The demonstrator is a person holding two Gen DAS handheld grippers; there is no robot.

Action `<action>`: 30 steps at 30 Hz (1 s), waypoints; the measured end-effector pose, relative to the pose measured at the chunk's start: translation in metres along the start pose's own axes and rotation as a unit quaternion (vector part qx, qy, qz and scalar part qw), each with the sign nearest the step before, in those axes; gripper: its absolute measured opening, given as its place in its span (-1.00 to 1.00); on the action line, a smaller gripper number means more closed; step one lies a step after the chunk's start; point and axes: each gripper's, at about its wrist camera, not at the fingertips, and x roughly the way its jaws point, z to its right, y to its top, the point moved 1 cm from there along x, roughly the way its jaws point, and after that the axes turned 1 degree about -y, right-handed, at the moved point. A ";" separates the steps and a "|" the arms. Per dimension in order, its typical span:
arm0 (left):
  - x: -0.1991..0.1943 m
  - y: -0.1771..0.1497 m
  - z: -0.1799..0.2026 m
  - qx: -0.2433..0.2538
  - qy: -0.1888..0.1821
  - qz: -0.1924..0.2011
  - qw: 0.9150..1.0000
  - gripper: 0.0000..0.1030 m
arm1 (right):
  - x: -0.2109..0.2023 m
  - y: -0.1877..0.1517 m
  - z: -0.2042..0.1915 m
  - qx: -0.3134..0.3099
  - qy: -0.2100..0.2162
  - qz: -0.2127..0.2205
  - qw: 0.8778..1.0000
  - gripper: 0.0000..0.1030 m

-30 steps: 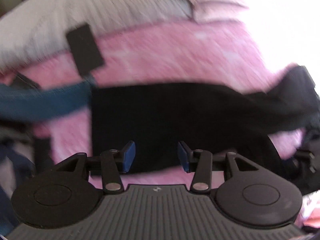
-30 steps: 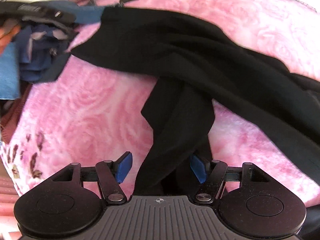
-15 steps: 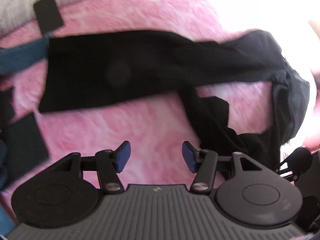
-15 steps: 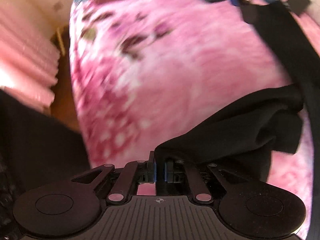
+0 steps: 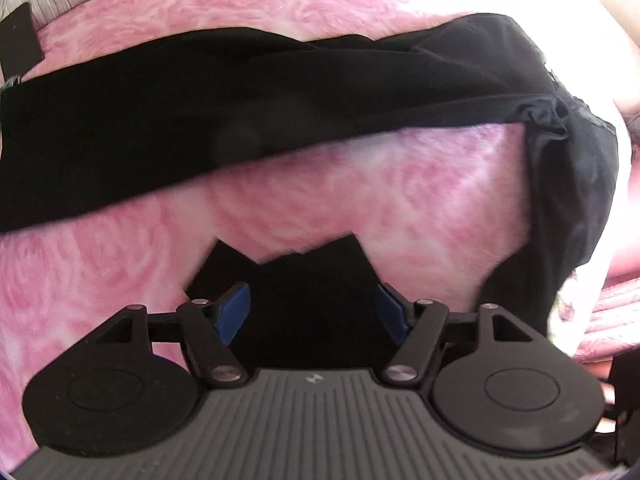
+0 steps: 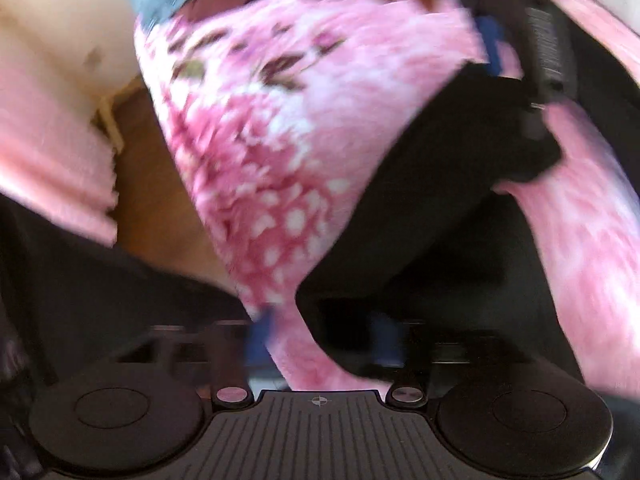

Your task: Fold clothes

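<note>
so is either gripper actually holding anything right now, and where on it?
Left gripper is open, holding nothing; a bit of the black garment lies between its fingers. Right gripper: too blurred to tell.

garment: spread across the bed, one end trailing over its right edge
left claw: above the garment's near part

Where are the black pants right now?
In the left wrist view, the black pants lie spread across the pink blanket, with one dark piece reaching down between the open left gripper.
</note>
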 end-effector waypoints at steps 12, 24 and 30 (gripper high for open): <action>-0.011 -0.022 0.000 -0.105 0.081 0.008 0.991 -0.87 | -0.090 -0.106 0.081 0.245 -0.119 0.052 0.961 0.38; -0.149 -0.134 -0.079 -0.494 0.131 0.122 0.851 -0.74 | -0.081 -0.073 0.076 0.096 -0.123 0.109 0.982 0.38; -0.134 -0.128 -0.050 -0.175 0.209 0.047 0.961 0.03 | -0.049 -0.043 0.050 -0.057 -0.118 0.092 0.987 0.38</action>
